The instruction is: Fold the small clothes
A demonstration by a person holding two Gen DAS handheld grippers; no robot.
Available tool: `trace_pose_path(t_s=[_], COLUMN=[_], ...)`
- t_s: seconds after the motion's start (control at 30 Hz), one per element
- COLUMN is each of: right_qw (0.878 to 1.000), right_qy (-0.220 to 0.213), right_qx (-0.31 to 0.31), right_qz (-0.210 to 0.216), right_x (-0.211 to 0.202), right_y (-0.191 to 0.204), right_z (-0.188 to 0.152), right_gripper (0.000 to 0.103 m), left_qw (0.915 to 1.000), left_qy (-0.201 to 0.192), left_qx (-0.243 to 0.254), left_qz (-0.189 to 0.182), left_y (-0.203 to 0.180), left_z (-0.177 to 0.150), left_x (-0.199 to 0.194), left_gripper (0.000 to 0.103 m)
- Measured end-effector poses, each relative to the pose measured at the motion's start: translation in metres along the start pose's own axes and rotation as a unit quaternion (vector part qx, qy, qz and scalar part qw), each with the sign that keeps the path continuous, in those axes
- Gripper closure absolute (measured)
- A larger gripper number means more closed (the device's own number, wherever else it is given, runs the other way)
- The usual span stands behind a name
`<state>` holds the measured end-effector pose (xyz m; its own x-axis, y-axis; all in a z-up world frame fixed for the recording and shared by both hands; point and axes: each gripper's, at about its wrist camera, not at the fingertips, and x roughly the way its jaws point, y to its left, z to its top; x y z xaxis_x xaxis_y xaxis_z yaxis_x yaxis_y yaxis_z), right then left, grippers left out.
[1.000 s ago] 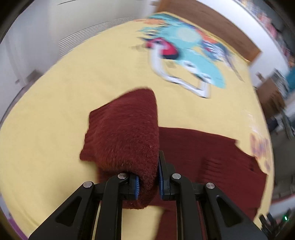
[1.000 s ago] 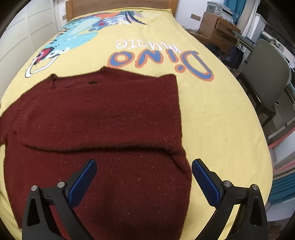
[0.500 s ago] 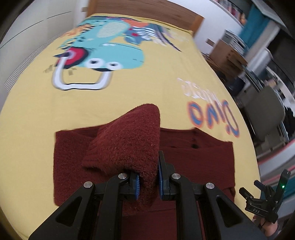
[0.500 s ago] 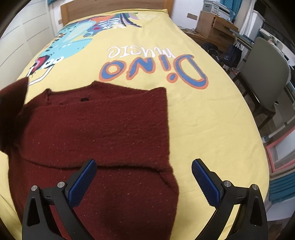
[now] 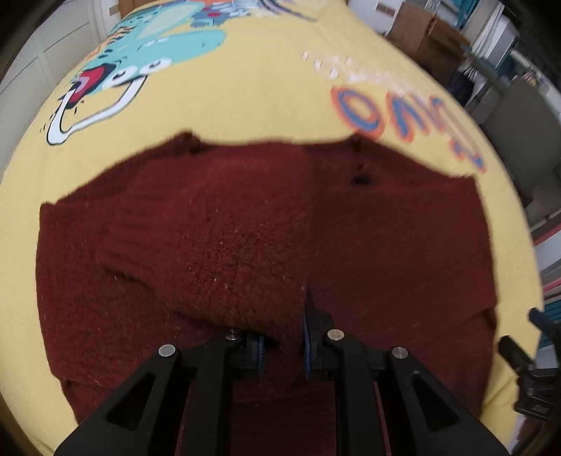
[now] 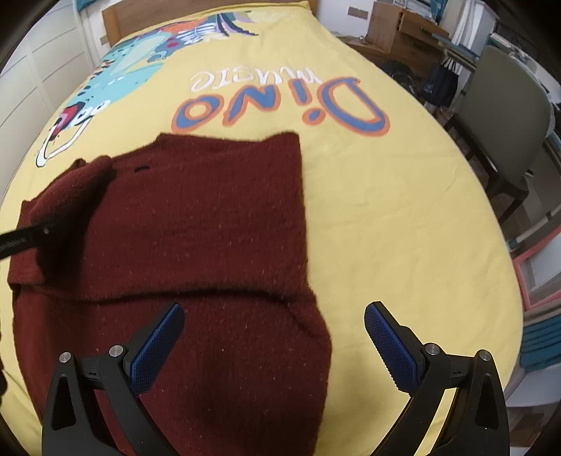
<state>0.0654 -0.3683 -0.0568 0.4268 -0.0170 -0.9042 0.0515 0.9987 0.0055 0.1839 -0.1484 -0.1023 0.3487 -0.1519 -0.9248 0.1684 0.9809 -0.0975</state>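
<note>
Far left: bare yellow bedspread (image 6: 403,196), printed with a cartoon dinosaur (image 5: 140,70) toward the headboard (image 6: 115,14), open and free of clutter.

Next, the dark red knitted sweater (image 6: 210,245), spread flat across the middle of the bedspread, its far edge just short of the big "Dino" lettering (image 6: 280,101). Along its left side, a sleeve (image 5: 228,252) lifted off the bed and draped inward over the body, pinched in the left gripper (image 5: 283,345). Jaws there nearly shut, blue pads pressing a thick bunch of knit between them. Held that way, presumably, to carry the sleeve across the chest and lay it flat as one fold. From the right wrist view, only a dark arm of that tool visible at the left edge, beside the raised hump of sleeve.

Further right, a crease running across the sweater where the right side appears already turned in, giving a straight right edge.

Then the right gripper (image 6: 273,340), spread wide with nothing between its fingers (image 6: 156,347), hovering above the near right corner of the sweater; probably waiting to smooth or steady the cloth.

Beyond the right edge: a broad strip of clear bedspread, then the edge of the bed, with a chair (image 6: 505,115) and boxes (image 6: 403,28) on the floor past it. Plenty of room above the cloth; less off the right side.
</note>
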Motion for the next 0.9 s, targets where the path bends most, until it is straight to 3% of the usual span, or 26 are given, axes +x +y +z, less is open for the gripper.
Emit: trace_pose_path(t_s=[0.2, 0.33, 0.43, 0.5, 0.63, 0.7, 0.77, 0.9], right_qw=[1.0, 1.0, 1.0, 1.0, 1.0, 0.999, 0.999, 0.999], right_qy=[0.015, 0.018, 0.019, 0.019, 0.02, 0.018, 0.017, 0.021], right_qx=[-0.003, 0.003, 0.006, 0.007, 0.01, 0.016, 0.026, 0.04], right_qz=[0.007, 0.009, 0.009, 0.009, 0.013, 0.023, 0.023, 0.022], right_x=[0.011, 0.012, 0.013, 0.013, 0.013, 0.014, 0.014, 0.017], right_y=[0.001, -0.001, -0.003, -0.004, -0.006, -0.009, -0.015, -0.022], right_z=[-0.014, -0.019, -0.022, -0.023, -0.024, -0.025, -0.025, -0.027], right_gripper=[0.001, 0.001, 0.001, 0.001, 0.001, 0.001, 0.001, 0.001], left_qw=[0.9987, 0.9991, 0.9992, 0.9992, 0.9992, 0.9992, 0.9993, 0.9992], left_qy=[0.0, 0.01, 0.017, 0.025, 0.027, 0.021, 0.016, 0.02], left_qx=[0.034, 0.024, 0.02, 0.017, 0.022, 0.027, 0.028, 0.029], left_qz=[0.038, 0.033, 0.032, 0.026, 0.02, 0.019, 0.02, 0.019], left_y=[-0.012, -0.008, -0.007, -0.007, -0.005, -0.001, 0.007, 0.024], left_z=[-0.006, -0.002, 0.0, 0.001, -0.003, -0.01, -0.019, -0.032], left_x=[0.016, 0.022, 0.025, 0.025, 0.017, 0.01, 0.006, 0.0], left_gripper=[0.087, 0.084, 0.069, 0.048, 0.029, 0.01, 0.003, 0.001])
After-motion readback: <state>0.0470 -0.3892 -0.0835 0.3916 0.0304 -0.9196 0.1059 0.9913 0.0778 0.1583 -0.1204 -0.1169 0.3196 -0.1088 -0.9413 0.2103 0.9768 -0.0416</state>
